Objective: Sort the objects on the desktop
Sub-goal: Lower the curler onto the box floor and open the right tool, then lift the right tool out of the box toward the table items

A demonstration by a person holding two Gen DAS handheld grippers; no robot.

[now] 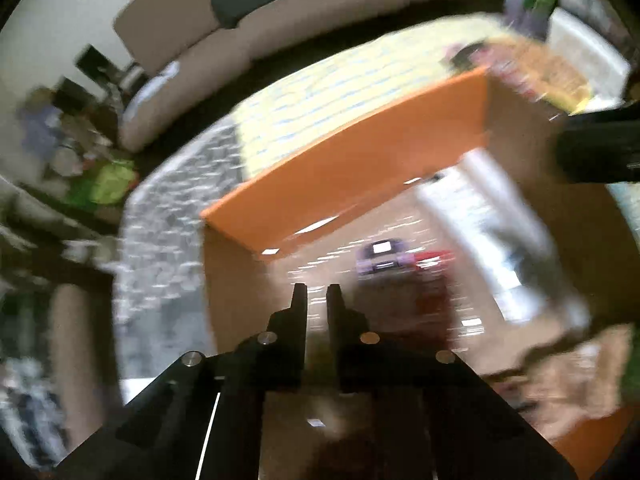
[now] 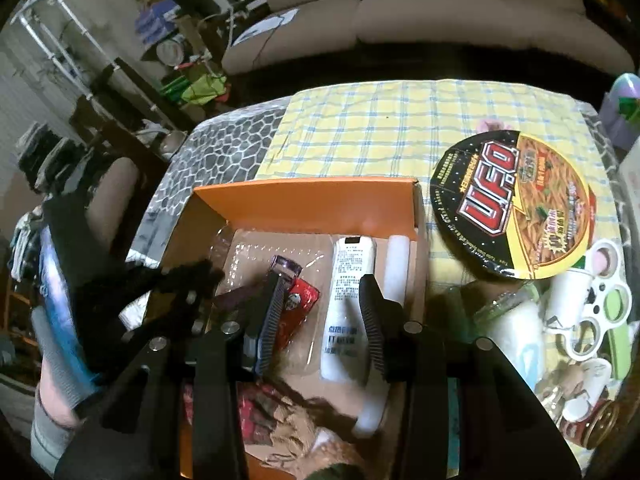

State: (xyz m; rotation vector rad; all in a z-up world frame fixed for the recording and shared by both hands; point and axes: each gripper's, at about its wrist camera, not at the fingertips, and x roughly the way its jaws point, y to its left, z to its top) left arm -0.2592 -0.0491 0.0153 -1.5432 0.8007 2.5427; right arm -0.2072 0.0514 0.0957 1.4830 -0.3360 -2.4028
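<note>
An open cardboard box with an orange flap (image 2: 312, 200) stands on the table. In it lie a white labelled tube (image 2: 348, 280), a white roll (image 2: 398, 264), a purple-capped item (image 2: 286, 266) and a red packet (image 2: 302, 300). My right gripper (image 2: 322, 292) hangs open above the box; the tube lies below, between its fingers, and the pads do not press it. The left wrist view is blurred. There my left gripper (image 1: 317, 300) is shut on nothing over the box floor, short of the purple item (image 1: 380, 258) and near the orange flap (image 1: 348, 168).
A round UFO noodle bowl (image 2: 512, 204) sits right of the box on a yellow checked cloth (image 2: 380, 128). White cups and a palette tray (image 2: 592, 308) crowd the right edge. A brown plush thing (image 2: 304, 432) lies in the near end of the box. A sofa (image 2: 440, 12) is behind the table.
</note>
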